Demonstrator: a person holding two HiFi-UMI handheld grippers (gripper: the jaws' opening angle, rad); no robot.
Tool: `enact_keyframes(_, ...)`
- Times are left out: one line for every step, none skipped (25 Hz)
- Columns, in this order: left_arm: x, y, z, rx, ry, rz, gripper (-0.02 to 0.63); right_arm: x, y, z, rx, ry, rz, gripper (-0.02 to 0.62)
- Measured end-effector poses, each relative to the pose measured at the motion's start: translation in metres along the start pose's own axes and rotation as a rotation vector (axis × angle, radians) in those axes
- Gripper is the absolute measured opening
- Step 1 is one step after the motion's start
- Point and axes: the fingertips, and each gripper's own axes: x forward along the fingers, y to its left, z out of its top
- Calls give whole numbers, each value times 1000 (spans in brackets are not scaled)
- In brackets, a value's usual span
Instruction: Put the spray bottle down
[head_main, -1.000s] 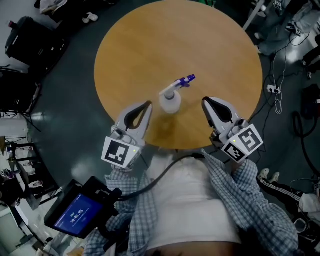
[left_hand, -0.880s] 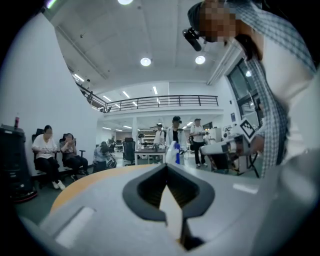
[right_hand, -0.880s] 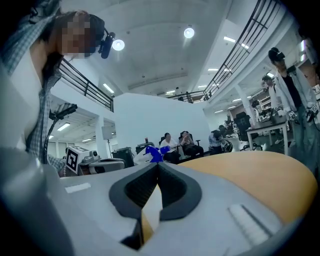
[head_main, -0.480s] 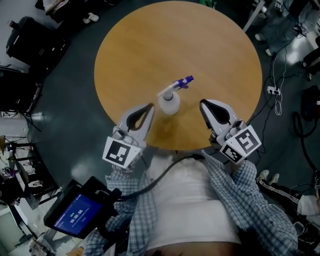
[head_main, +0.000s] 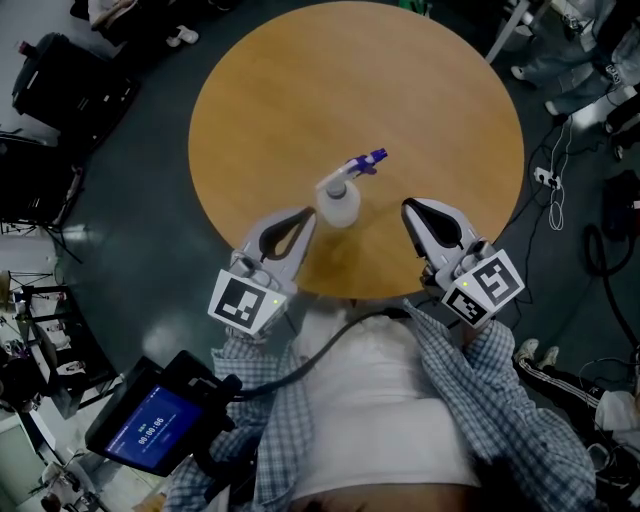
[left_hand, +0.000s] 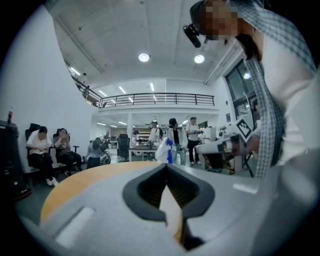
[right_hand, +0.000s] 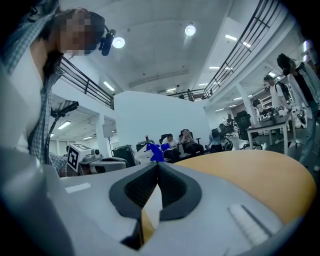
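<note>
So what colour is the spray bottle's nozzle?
Purple-blue nozzle; the head view shows it best.

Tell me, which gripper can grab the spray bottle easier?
Probably the left. The left gripper sits right beside the spray bottle, while the right gripper is farther off. Both are shut and empty.

A round wooden table (head_main: 300, 90) stands on a dark floor (head_main: 150, 250). 1 spray bottle (head_main: 340, 203) stands upright on the table, close to the table's near edge, its purple nozzle pointing toward the table's far right side.
</note>
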Motion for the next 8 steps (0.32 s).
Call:
enact_keyframes(0, -1, 0, -1, 0, -3, 2, 0, 0, 0, 0, -1, 0, 3)
enact_keyframes(1, -1, 0, -2, 0, -5, 2, 0, 0, 0, 1, 0, 0, 3)
enact_keyframes(1, -1, 0, -3, 0, -6, 2, 0, 0, -1, 1, 0, 1, 3)
enact_keyframes(1, -1, 0, -4, -1, -7, 2, 1, 1, -1, 1, 1, 2, 3)
enact_keyframes(0, -2, -1, -4, -1, -7, 2, 1, 1, -1, 1, 1, 3, 3)
enact_keyframes(0, -2, -1, -4, 0, -8, 2, 1, 1, -2, 1, 2, 3, 3)
enact_keyframes(0, -2, -1, -3, 1, -8, 2, 1, 1, -2, 1, 3, 4, 3)
enact_keyframes(0, -2, -1, -2, 2, -9, 2, 0, 1, -2, 2, 4, 4, 3)
